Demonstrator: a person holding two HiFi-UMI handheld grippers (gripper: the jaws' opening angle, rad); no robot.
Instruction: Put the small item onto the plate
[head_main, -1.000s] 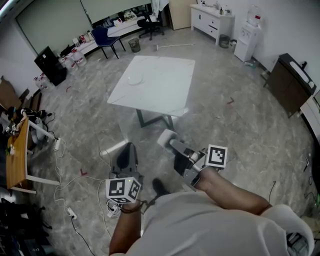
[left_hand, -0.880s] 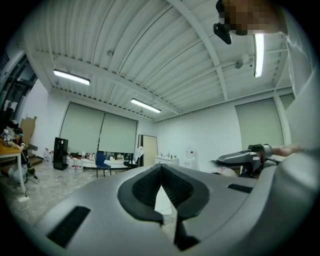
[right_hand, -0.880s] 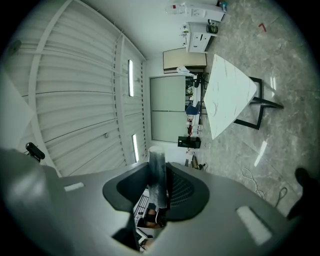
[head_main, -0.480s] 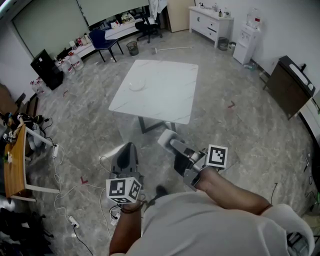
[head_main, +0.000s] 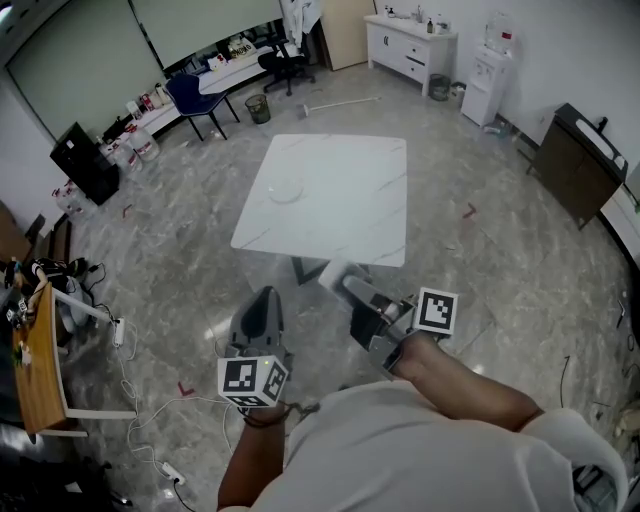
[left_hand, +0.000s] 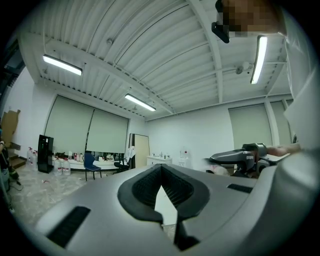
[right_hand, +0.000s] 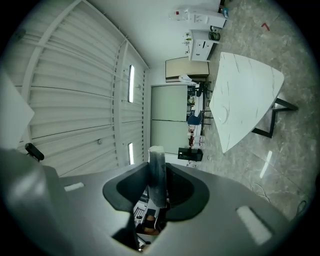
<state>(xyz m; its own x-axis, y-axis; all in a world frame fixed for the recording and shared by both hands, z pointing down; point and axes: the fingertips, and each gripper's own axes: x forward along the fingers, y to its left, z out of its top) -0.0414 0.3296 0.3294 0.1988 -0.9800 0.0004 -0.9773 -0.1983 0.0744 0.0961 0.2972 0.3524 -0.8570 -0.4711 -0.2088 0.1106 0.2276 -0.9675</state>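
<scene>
- Surface (head_main: 350, 205): white, square, at 12 o'clock from the person.
- Plate (head_main: 285, 188): pale, round, on the surface toward its 9 o'clock side.
- Item (head_main: 335, 272): small pale block, held off the floor at the surface's 6 o'clock edge, well apart from the plate.
- Right tool (head_main: 346, 286): at 5 o'clock of the surface, jaws pinching the item, which stands upright between the pads.
- Left tool (head_main: 265, 296): at 7 o'clock of the surface, jaw tips pressed together.
</scene>
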